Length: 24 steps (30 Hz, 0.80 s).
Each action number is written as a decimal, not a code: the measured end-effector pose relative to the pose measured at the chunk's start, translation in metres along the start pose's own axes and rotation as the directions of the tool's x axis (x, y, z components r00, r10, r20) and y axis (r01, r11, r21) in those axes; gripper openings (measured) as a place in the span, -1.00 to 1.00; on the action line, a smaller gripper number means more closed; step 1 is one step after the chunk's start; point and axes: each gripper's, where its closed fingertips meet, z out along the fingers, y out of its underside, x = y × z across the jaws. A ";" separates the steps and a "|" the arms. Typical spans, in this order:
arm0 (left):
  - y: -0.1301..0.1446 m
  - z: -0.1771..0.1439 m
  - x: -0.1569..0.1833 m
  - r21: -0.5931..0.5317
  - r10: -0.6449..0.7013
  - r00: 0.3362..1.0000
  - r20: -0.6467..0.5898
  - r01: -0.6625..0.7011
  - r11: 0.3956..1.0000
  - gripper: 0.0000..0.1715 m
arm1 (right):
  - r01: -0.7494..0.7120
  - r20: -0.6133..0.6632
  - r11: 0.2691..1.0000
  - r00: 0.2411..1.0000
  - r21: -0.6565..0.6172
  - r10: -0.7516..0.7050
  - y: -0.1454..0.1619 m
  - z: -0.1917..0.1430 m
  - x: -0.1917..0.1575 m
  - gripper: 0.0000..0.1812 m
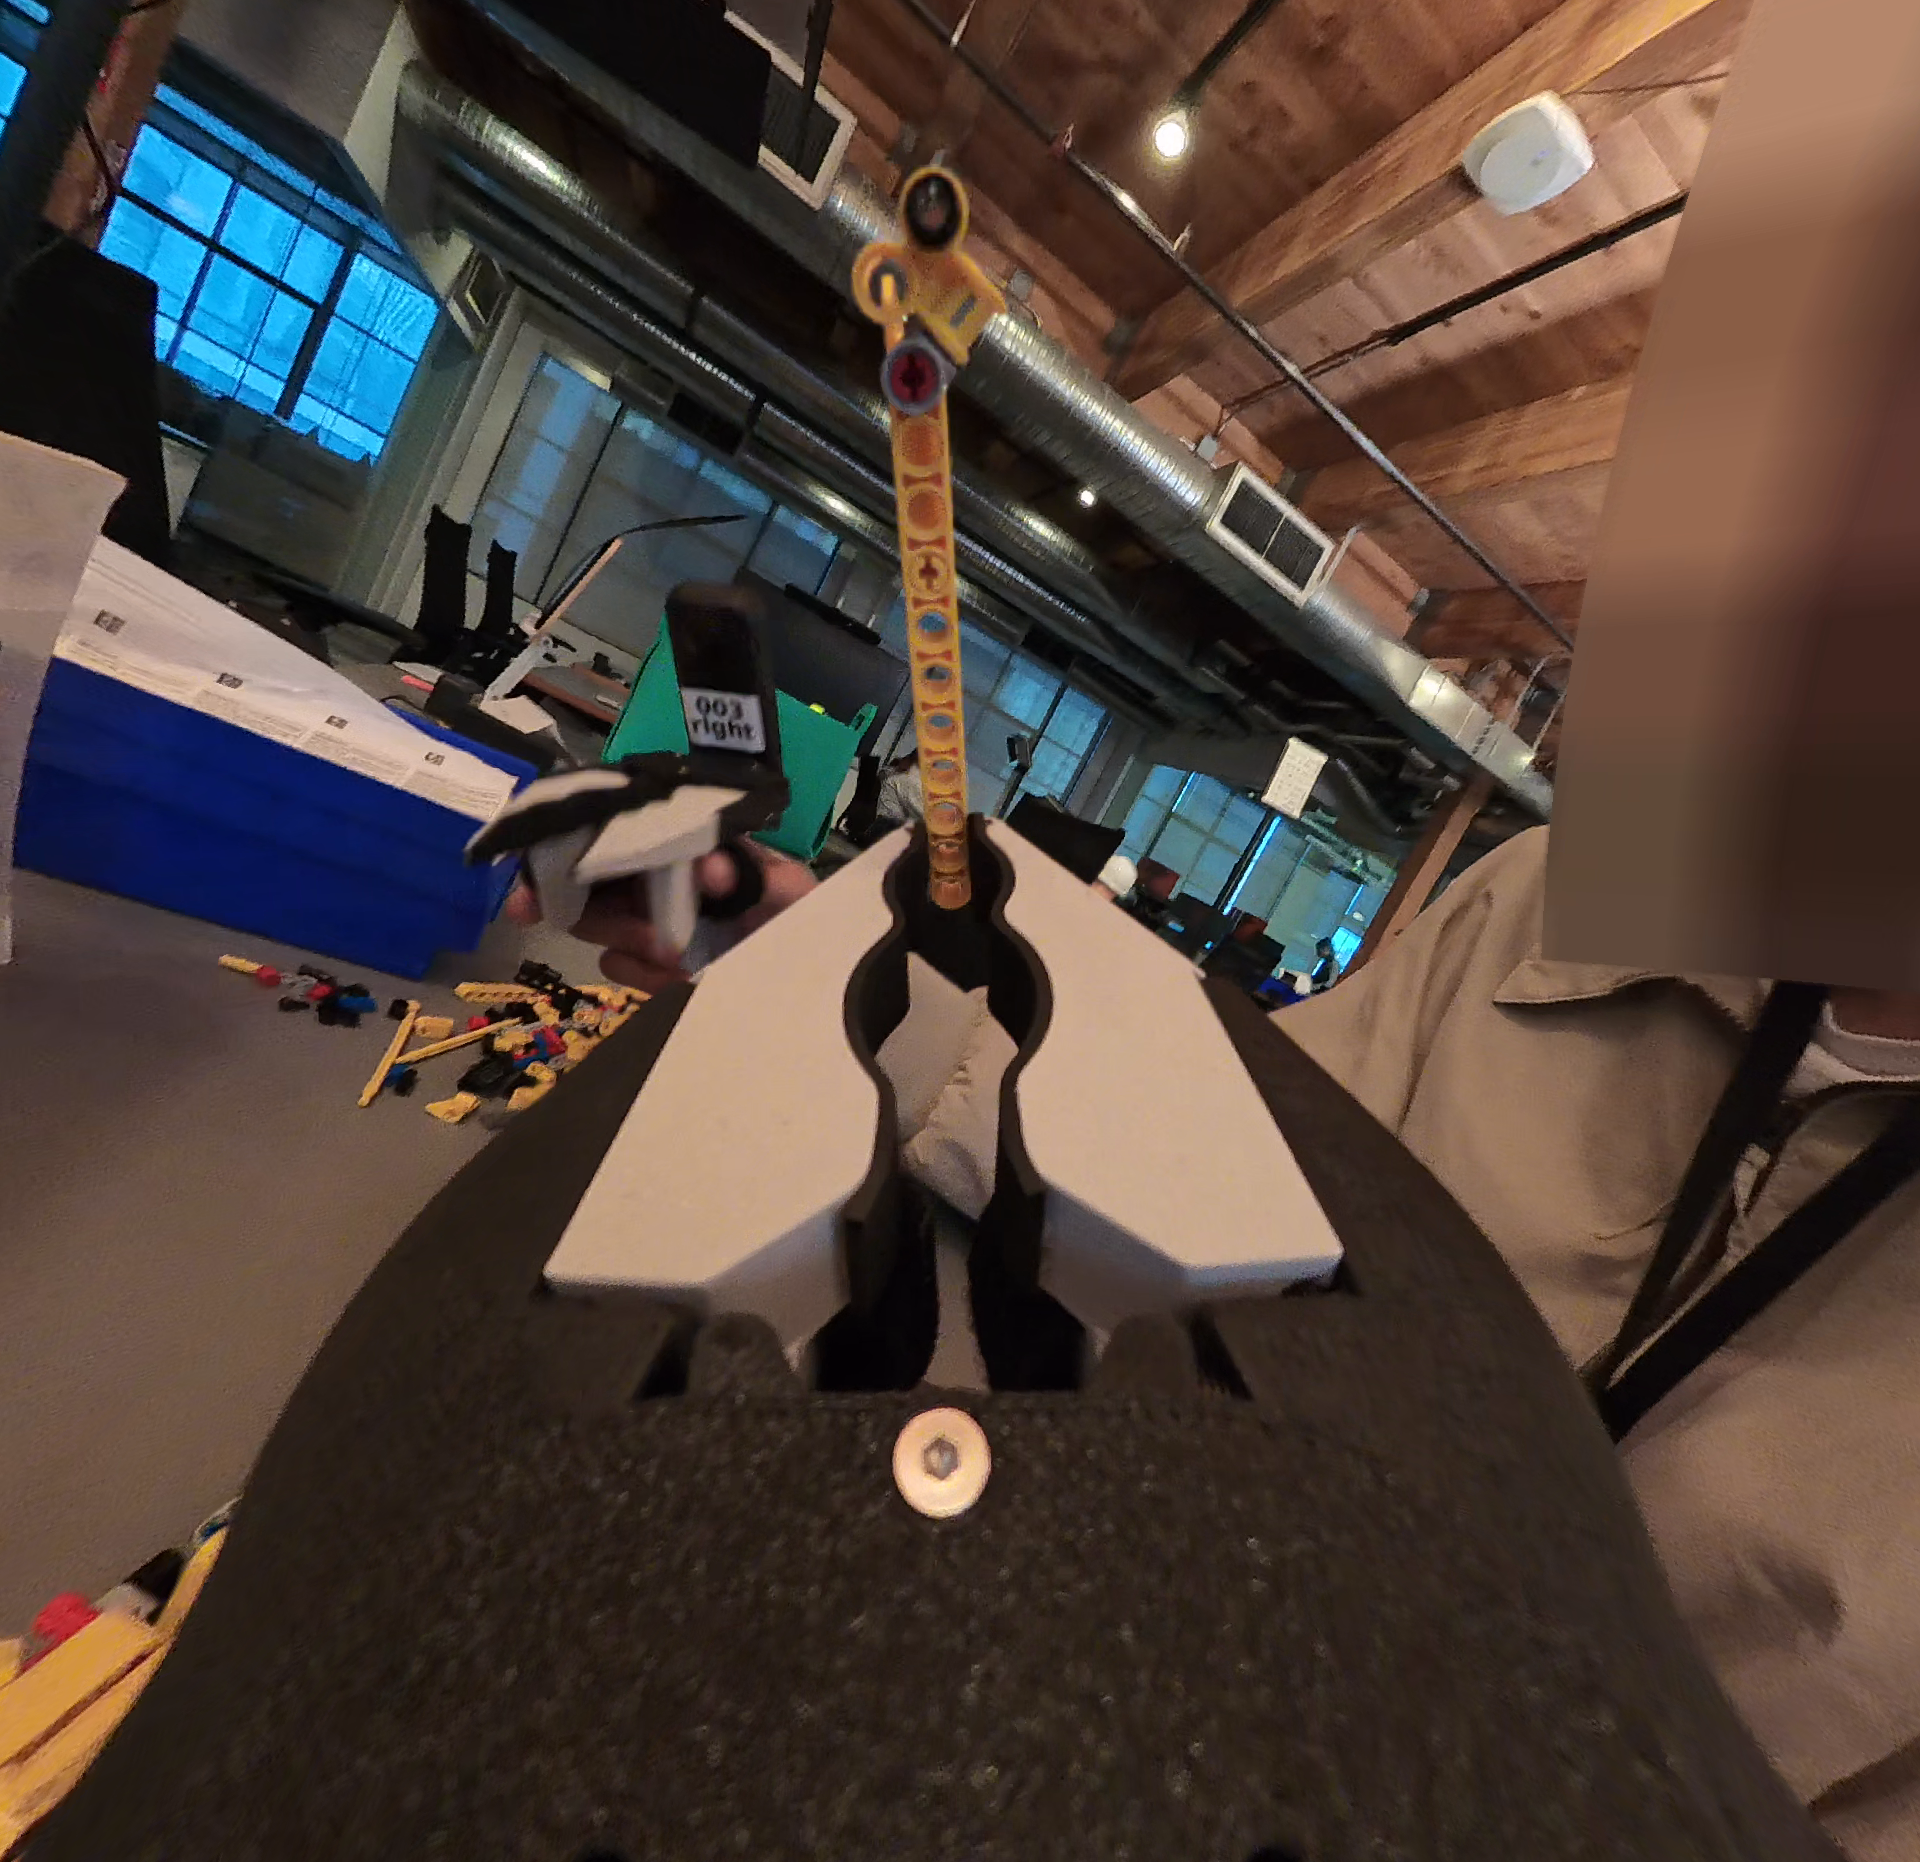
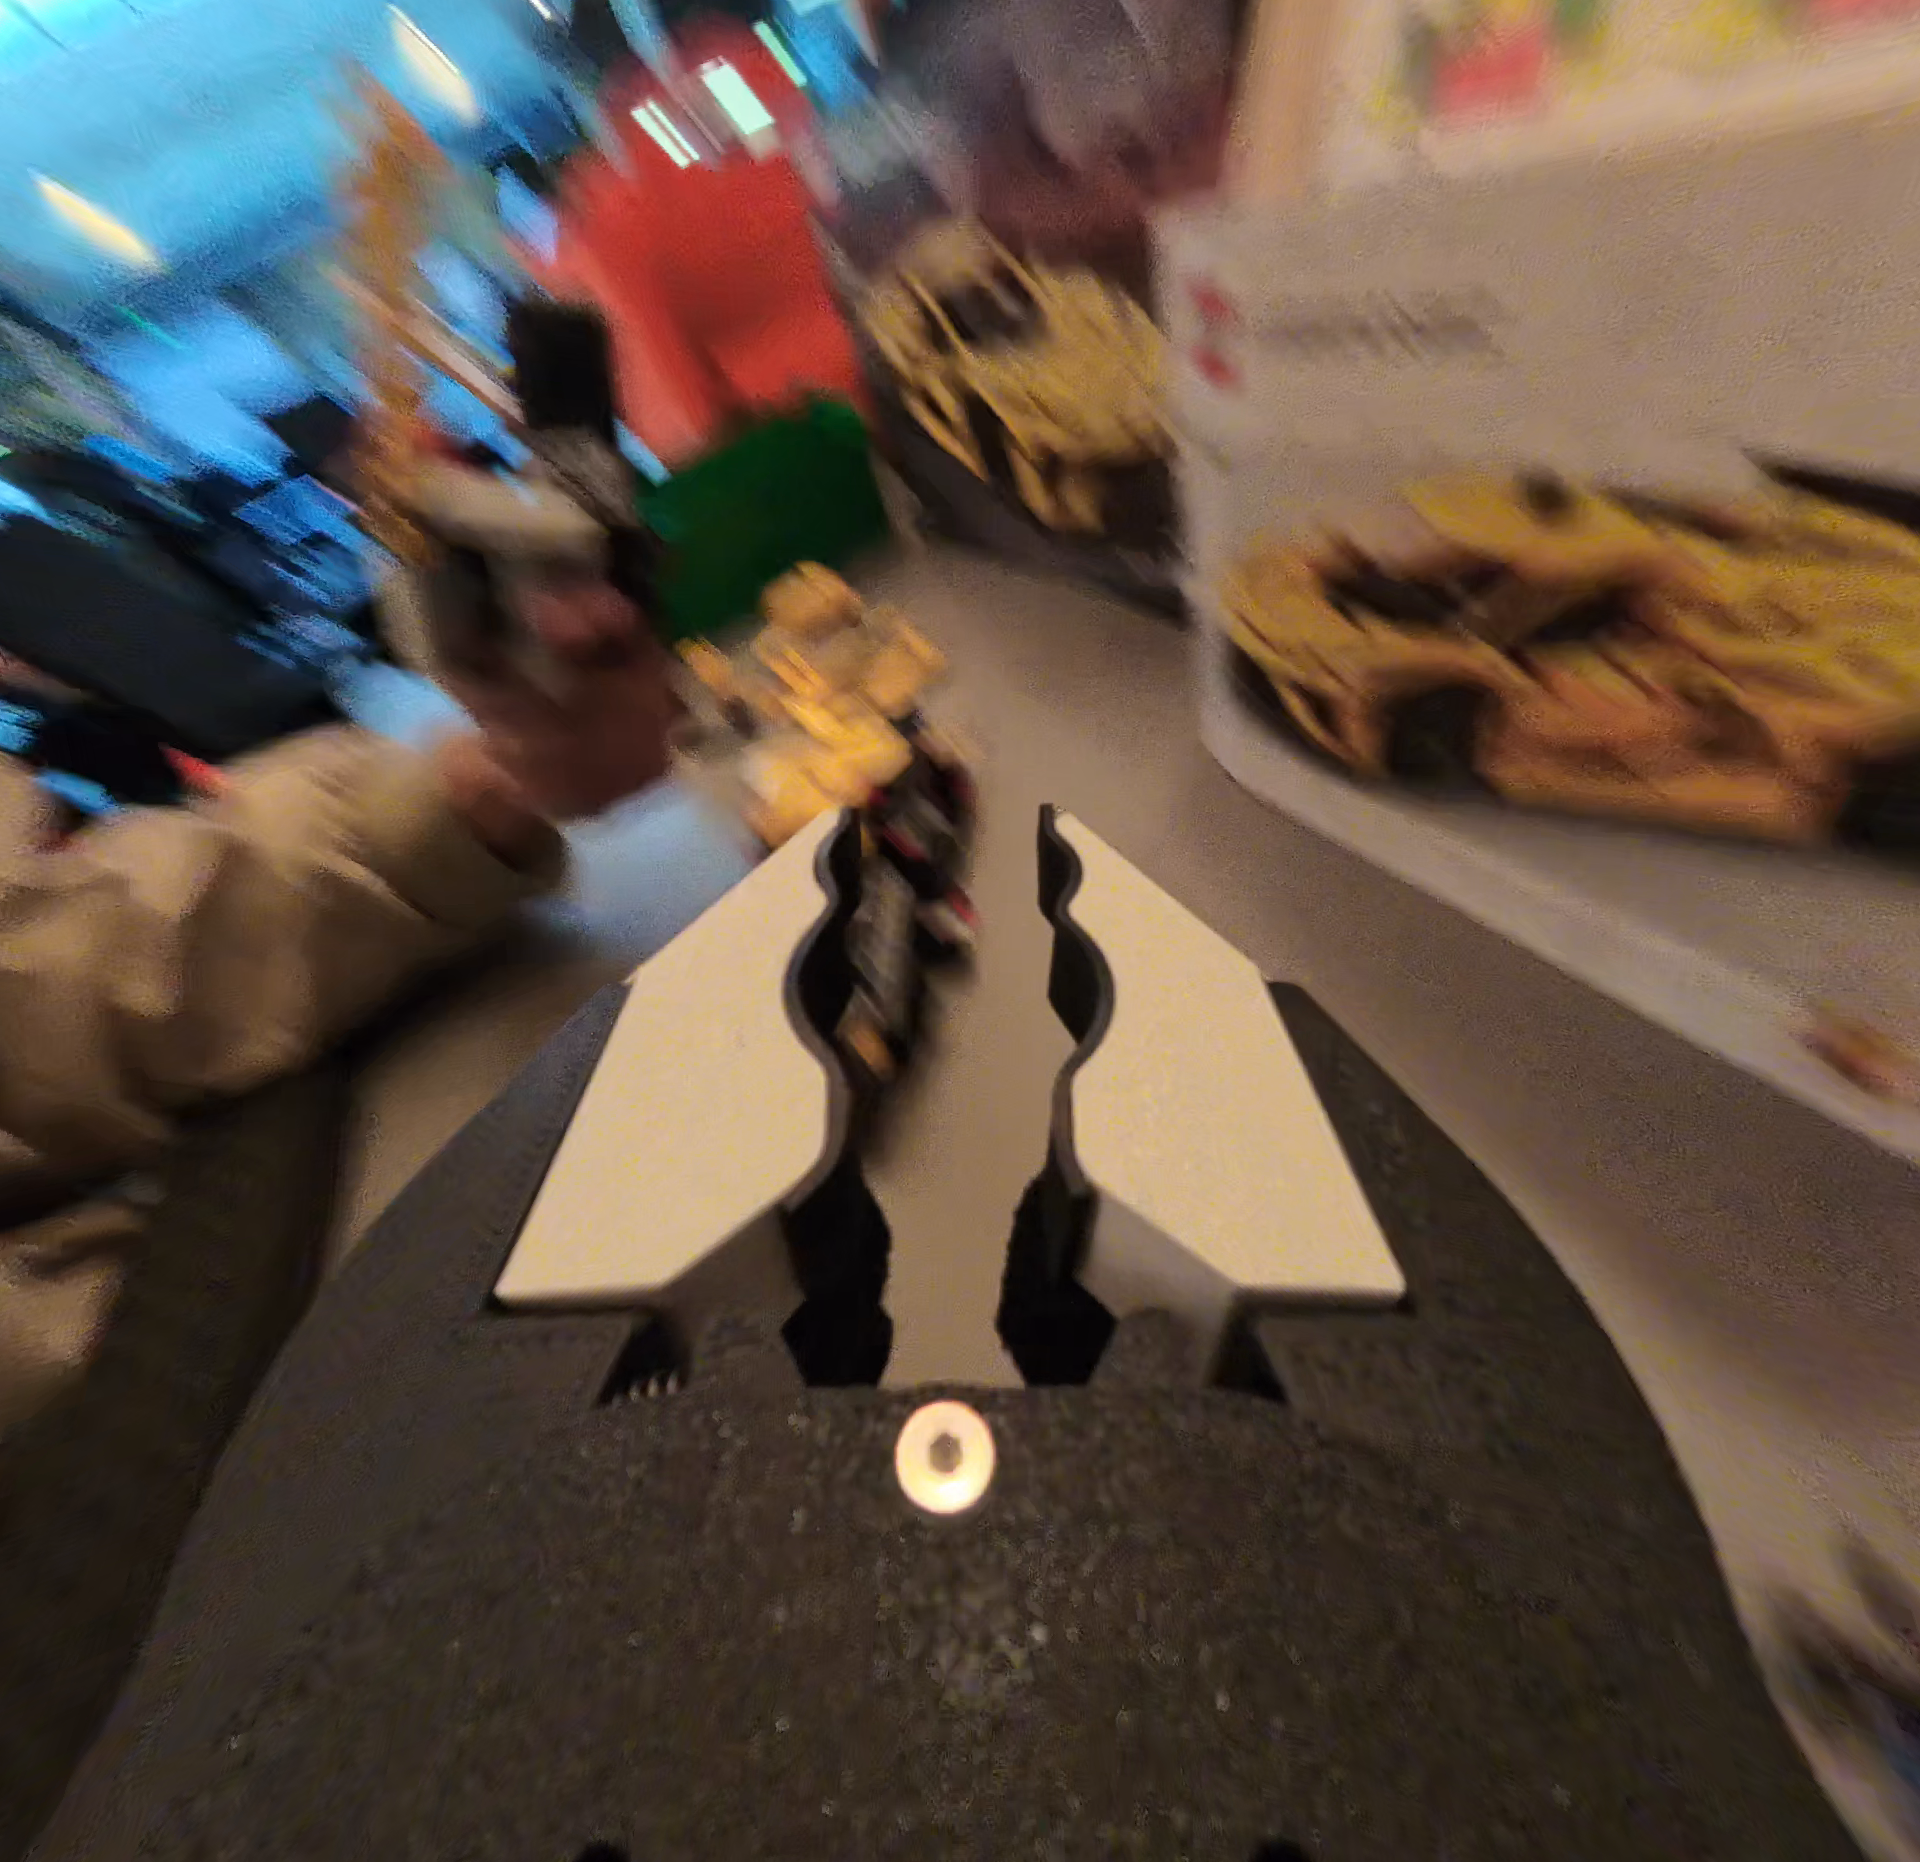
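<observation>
Grey table [image 1: 156, 1137] sitting below and left of the left fingers; blue box [image 1: 249, 815] lying far left on it; printed carton [image 2: 1558, 617] standing right of the right fingers, blurred; left gripper [image 1: 948, 856] clamping the lower end of a long yellow beam [image 1: 930, 607], beam sticking up past the fingertips; right gripper [image 2: 945, 825] standing apart, gripping nothing; loose bricks [image 1: 468, 1043] lying left of the left fingers.

The left hand-held gripper [image 1: 948, 856] points upward, tips pinched together; the right hand-held gripper [image 2: 948, 825] is parted, angled downward.
</observation>
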 end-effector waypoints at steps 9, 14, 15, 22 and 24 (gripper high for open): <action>0.048 0.008 -0.026 -0.264 0.087 0.985 0.152 -0.045 0.964 -0.93 | -0.124 0.417 0.986 0.907 0.109 0.068 -0.024 0.065 -0.101 -0.77; 0.056 0.007 -0.032 -0.295 0.082 0.983 0.165 -0.030 0.955 -0.94 | -0.099 0.380 0.990 0.923 0.100 0.054 -0.021 0.064 -0.101 -0.76; 0.057 0.007 -0.032 -0.297 0.076 0.984 0.161 -0.025 0.955 -0.94 | -0.104 0.379 0.988 0.924 0.114 0.054 -0.023 0.064 -0.100 -0.76; 0.072 0.011 -0.037 -0.365 0.101 0.978 0.182 -0.028 0.931 -0.93 | -0.150 0.409 0.978 0.909 0.144 0.080 -0.029 0.059 -0.098 -0.94; 0.073 0.011 -0.040 -0.367 0.101 0.976 0.194 -0.023 0.930 -0.93 | -0.138 0.391 0.982 0.917 0.128 0.078 -0.027 0.059 -0.097 -0.94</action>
